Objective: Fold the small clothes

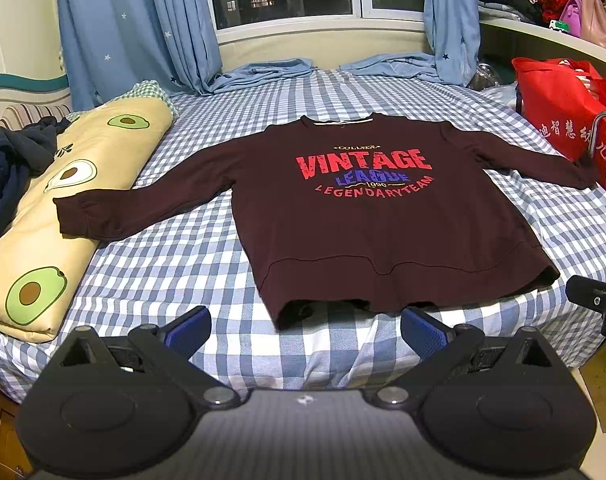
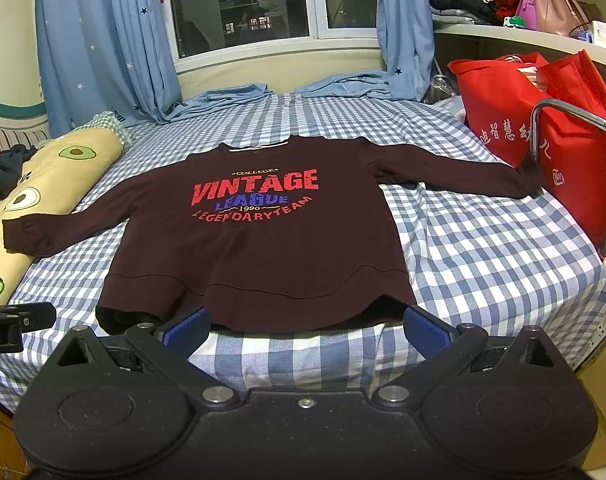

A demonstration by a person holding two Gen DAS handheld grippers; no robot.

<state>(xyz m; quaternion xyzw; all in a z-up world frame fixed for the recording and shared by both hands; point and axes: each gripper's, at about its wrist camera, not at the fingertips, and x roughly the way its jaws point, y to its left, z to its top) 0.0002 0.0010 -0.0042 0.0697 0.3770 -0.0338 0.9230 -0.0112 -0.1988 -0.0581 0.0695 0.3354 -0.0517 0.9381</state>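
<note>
- I see a dark red sweatshirt [image 1: 383, 232] lying flat on the checked bed [image 1: 183, 264], front side up, with both sleeves spread out wide.
- My left gripper [image 1: 305, 330] is wide open and holds nothing. The sweatshirt's bottom edge is just in front of it, and a bit to its right.
- My right gripper [image 2: 307, 330] is wide open too, with nothing in it. The bottom edge of the sweatshirt sits right between its blue fingertips [image 2: 185, 330], but I cannot tell if they touch the cloth.
- The big red words on the sweatshirt are straight ahead of both grippers.
- A rolled quilt with avocado pictures [image 1: 51, 216] is off to the left of my left gripper. One sleeve end rests on it.
- Red bags [image 2: 543, 136] stand ahead and to the right of my right gripper. The other sleeve reaches up to them.
- Blue curtains [image 1: 135, 28] hang far ahead, by the window.
</note>
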